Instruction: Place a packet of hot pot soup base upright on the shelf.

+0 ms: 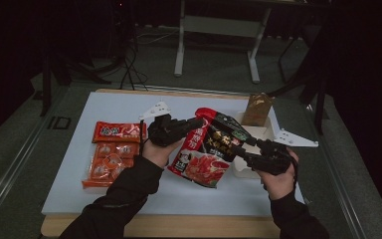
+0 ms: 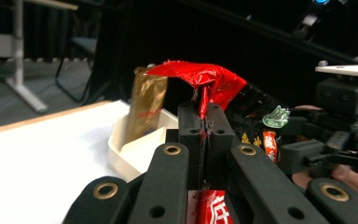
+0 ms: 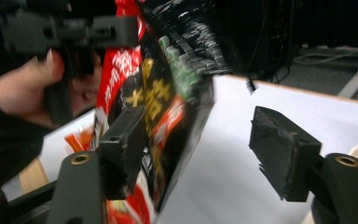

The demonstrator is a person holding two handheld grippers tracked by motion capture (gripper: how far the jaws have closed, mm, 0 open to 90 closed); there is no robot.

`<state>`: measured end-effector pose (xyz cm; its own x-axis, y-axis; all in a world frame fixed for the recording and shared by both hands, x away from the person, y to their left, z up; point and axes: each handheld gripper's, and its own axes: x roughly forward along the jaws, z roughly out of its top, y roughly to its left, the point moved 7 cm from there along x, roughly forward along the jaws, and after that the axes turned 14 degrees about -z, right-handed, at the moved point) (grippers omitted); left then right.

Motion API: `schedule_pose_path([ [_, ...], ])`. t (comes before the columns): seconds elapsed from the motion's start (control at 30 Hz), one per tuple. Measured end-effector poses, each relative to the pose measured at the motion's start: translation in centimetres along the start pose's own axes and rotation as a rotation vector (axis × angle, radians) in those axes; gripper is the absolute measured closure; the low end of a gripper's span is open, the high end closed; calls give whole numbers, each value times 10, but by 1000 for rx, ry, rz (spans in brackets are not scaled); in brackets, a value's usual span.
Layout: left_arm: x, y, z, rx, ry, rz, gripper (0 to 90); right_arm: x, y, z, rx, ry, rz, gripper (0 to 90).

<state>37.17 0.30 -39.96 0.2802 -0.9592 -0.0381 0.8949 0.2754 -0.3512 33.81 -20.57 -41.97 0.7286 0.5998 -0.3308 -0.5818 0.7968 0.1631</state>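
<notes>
Left gripper (image 2: 207,122) clamps the crumpled top edge of the red-and-black glossy snack bag (image 1: 210,148); right gripper (image 3: 209,154) stands apart around its side, one pad touching.

A recording lab or studio is suggested. A white-topped bench with a wooden edge (image 1: 129,107) is set on grey carpeted floor (image 1: 219,69), and black drapes (image 1: 10,45) are hung to the left of and behind the bench. Beyond the bench's far edge, the white metal legs of another desk (image 1: 181,45) are seen, and black cables (image 1: 129,64) are trailed across the floor near those legs.
</notes>
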Motion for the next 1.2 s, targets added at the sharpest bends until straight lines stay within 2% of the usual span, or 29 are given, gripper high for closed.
schedule_pose_path([
  [0.07,0,-1,0,5,-8,1,885,0,0,0,0,0,0,363],
  [0.1,0,-3,0,1,-24,-16,885,-3,2,6,9,-25,20,488],
  [0.17,1,-4,-1,-3,-34,-20,884,-5,4,9,14,-37,39,551],
  [0.23,1,-4,-2,-12,-30,-35,884,-5,5,11,20,-44,48,557],
  [0.27,3,-4,-5,1,-21,-37,884,-4,7,13,25,-41,55,644],
  [0.33,3,-3,-8,-17,-37,-51,883,-4,8,15,21,-47,49,714],
  [0.43,1,0,-11,-15,-48,-63,881,-6,12,17,-25,-42,34,750],
  [0.5,-1,1,-13,-38,-64,-101,875,-7,15,19,-39,-40,32,759],
  [0.67,-2,0,-14,-44,-66,-115,843,-9,18,25,-71,-34,25,767],
  [0.7,-3,-2,-14,-32,-56,-128,843,-9,18,25,-71,-34,25,768],
  [0.73,-3,-3,-14,-31,-51,-139,801,-12,20,28,-90,-28,30,770],
  [0.8,-3,-5,-14,-22,-30,-155,745,-15,21,32,-97,-35,35,770],
  [0.93,-1,-9,-14,7,17,-146,589,-20,22,36,-129,-41,24,769],
  [0.97,-1,-10,-14,11,18,-143,588,-21,21,37,-126,-44,27,770],
  [1.03,-2,-12,-14,24,33,-139,491,-22,18,39,-125,-40,19,770],
  [1.1,-4,-14,-13,34,29,-132,448,-23,16,40,-110,-39,29,770],
  [1.13,-6,-14,-13,35,28,-121,380,-24,14,41,-114,-40,26,770],
  [1.2,-9,-14,-13,16,24,-118,323,-25,12,43,-115,-43,27,770],
])
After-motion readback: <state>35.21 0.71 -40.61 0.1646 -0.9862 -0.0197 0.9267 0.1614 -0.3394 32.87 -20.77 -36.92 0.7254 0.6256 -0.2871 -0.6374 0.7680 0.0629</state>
